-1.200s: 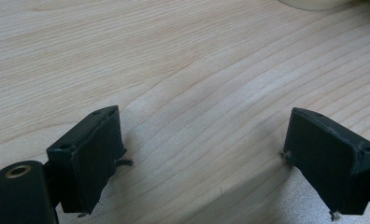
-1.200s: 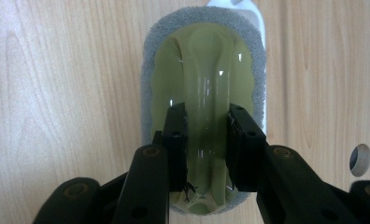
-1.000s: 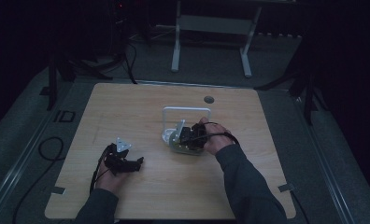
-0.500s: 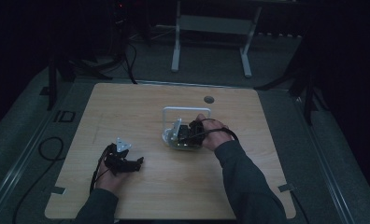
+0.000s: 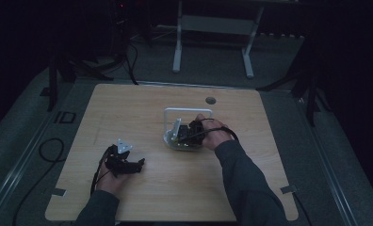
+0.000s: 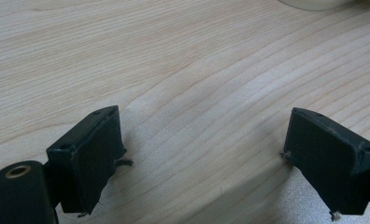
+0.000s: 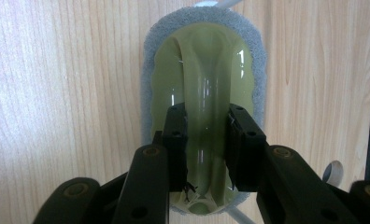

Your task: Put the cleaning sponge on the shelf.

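We start with the pale wooden counter point(image 5: 142, 108), bare over most of its top, dark floor all round. Near its middle sits a white wire rack point(image 5: 187, 111), its loop standing up at the far side.

Our right gripper point(image 5: 190, 133) is over the rack's base. In the right gripper view its jaws pinch the raised central ridge of a yellow-green plastic scrubber with a grey sponge rim point(image 7: 202, 93), one jaw on each side of the ridge, pads pressed to the glossy plastic. The scrubber lies flat, long axis running away from the camera, wood grain under it, with bits of white wire peeking out at its near and far ends. So it is at the rack, though we cannot tell whether it rests on the wire or is just lifted off.

Our left gripper point(image 5: 128, 163) sits well apart, near the counter's front left; its jaws are spread wide over bare wood, nothing between them.

Progress, as we judge it: the grasp is done; taking the scrubber off and setting it down is left. Left gripper idle.
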### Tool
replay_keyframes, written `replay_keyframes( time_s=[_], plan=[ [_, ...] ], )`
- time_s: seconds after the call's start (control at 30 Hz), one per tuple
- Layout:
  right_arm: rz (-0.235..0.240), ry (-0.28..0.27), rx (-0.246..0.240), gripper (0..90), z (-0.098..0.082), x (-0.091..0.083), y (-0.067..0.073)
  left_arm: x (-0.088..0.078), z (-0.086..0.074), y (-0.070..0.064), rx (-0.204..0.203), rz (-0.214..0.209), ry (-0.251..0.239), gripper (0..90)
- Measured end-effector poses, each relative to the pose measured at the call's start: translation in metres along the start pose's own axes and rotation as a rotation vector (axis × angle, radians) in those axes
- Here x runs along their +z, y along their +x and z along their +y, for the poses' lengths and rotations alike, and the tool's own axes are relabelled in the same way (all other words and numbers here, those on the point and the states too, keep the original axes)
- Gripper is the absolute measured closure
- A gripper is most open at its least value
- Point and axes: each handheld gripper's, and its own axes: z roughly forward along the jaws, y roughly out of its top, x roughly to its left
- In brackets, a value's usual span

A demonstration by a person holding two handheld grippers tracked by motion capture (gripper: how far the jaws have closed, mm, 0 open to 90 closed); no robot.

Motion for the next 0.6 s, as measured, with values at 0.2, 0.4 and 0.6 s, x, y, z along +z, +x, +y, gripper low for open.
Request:
replay_keyframes(
  time_s=[0.2, 0.4, 0.6],
  plan=[
    [0.0, 0.009, -0.013, 71.6, 0.004, 0.005, -0.002, 0.0, 0.0, 0.0, 0.0, 0.0, 0.0, 11.8],
    [-0.013, 0.017, -0.022, 71.6, 0.009, 0.007, -0.004, 0.0, 0.0, 0.0, 0.0, 0.0, 0.0, 11.7],
    [-0.022, 0.033, -0.026, 71.6, 0.01, 0.011, -0.004, 0.0, 0.0, 0.0, 0.0, 0.0, 0.0, 11.8]
  ],
)
